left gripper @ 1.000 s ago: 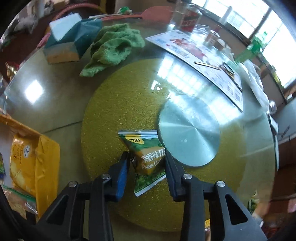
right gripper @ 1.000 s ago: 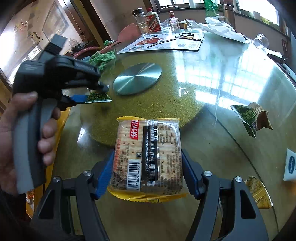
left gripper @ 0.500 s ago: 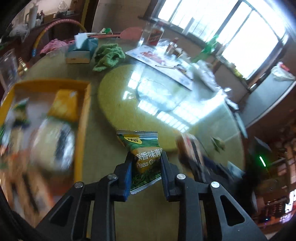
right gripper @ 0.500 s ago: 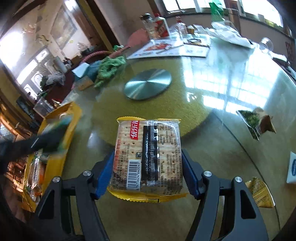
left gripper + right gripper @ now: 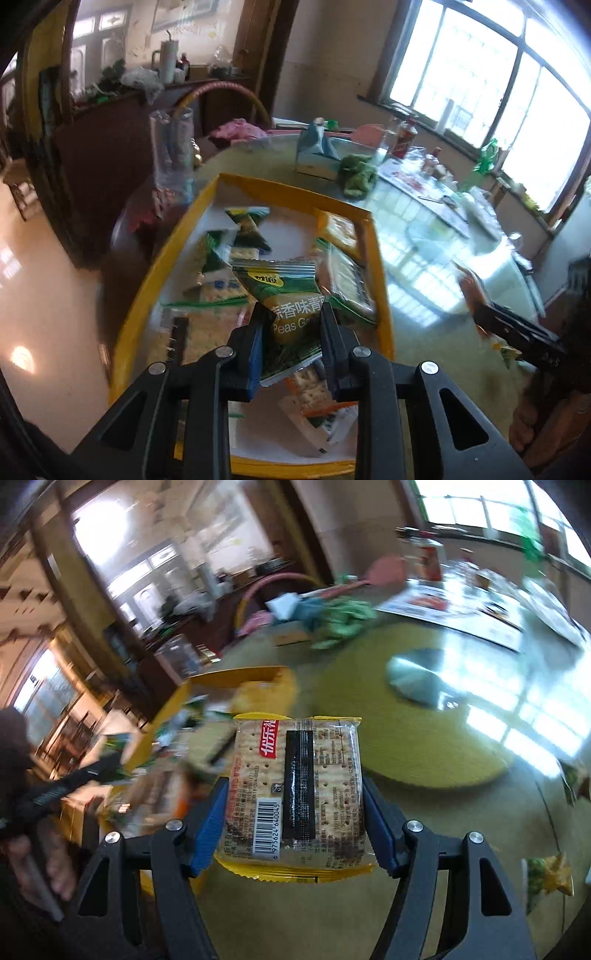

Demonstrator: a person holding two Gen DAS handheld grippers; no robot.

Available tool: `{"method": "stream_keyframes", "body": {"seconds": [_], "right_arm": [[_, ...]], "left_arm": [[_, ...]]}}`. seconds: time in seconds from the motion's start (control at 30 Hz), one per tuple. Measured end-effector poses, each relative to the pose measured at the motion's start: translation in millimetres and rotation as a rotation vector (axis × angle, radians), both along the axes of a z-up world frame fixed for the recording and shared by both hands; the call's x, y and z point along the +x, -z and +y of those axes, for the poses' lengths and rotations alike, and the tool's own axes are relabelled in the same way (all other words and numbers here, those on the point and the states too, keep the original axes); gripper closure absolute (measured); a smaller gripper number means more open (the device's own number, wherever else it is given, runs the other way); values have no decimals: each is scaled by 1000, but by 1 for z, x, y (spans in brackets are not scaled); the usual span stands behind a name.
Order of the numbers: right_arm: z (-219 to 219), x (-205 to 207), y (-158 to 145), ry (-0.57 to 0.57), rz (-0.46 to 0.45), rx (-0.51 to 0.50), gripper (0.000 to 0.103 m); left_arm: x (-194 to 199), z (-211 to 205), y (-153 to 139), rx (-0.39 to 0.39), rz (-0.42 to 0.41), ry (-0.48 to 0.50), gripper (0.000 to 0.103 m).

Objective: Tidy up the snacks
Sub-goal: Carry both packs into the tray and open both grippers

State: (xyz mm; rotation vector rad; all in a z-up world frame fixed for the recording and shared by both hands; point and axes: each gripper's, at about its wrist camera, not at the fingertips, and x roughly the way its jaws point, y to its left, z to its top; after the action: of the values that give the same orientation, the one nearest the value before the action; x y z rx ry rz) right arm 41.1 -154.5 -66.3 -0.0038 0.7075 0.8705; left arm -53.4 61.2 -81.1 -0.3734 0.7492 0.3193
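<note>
My left gripper (image 5: 291, 328) is shut on a green pea snack packet (image 5: 284, 299) and holds it above the yellow tray (image 5: 155, 277), which holds several snack packets and cracker packs. My right gripper (image 5: 295, 801) is shut on a clear-and-yellow cracker pack (image 5: 295, 790) and holds it above the glass table, just right of the yellow tray (image 5: 236, 675). The left gripper (image 5: 107, 760) shows blurred at the left of the right wrist view. The right gripper shows at the right edge of the left wrist view (image 5: 517, 328).
Loose snack packets (image 5: 550, 878) lie on the table at the right. A yellow turntable with a metal disc (image 5: 421, 679) fills the table's middle. A tissue box (image 5: 314, 155), green cloth (image 5: 356, 177), bottles and a placemat stand at the far side. The floor lies left of the tray.
Both grippers have swung left from the turntable toward the yellow tray. The left gripper now holds the pea packet over the tray. The right gripper has followed with the cracker pack.
</note>
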Motion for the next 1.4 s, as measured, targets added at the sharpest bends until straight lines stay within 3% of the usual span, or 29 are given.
{"method": "stream_keyframes", "body": {"seconds": [0.23,0.37,0.6,0.77,0.83,0.9,0.93,1.0,1.03,1.07,1.13,1.3,1.4], "right_arm": [[65,-17,-16,-64,-22,-77,34],[102,-14,-17,-95,-24,-99,34],[168,14,-9,-117,26,-169,34],[201,30,-4,-105,19,-220,34],[210,38,-1,-91,29,-229,34],[216,46,4,-83,41,-225,34],[217,49,6,-77,53,-219,33],[216,50,8,-71,64,-211,33],[212,48,7,-68,65,-202,32],[207,45,5,-66,64,-185,31],[192,36,-2,-70,60,-138,25],[143,-5,-22,-77,50,-21,23],[107,-30,-29,-99,30,52,20]], "left_arm": [[-26,10,2,19,-70,19,77],[-21,16,5,129,-63,-27,77],[-27,16,16,271,-143,-89,77],[-18,29,25,238,-107,-85,77],[-17,33,23,208,-129,-66,76],[-16,36,22,170,-146,-22,71],[-16,34,22,166,-148,2,63],[-27,28,19,182,-206,38,40],[-35,25,18,197,-245,43,17],[-45,21,16,220,-290,33,13],[-55,15,13,238,-322,36,13],[-89,2,-3,239,-480,32,13],[-99,-8,-13,228,-504,59,13]]}}
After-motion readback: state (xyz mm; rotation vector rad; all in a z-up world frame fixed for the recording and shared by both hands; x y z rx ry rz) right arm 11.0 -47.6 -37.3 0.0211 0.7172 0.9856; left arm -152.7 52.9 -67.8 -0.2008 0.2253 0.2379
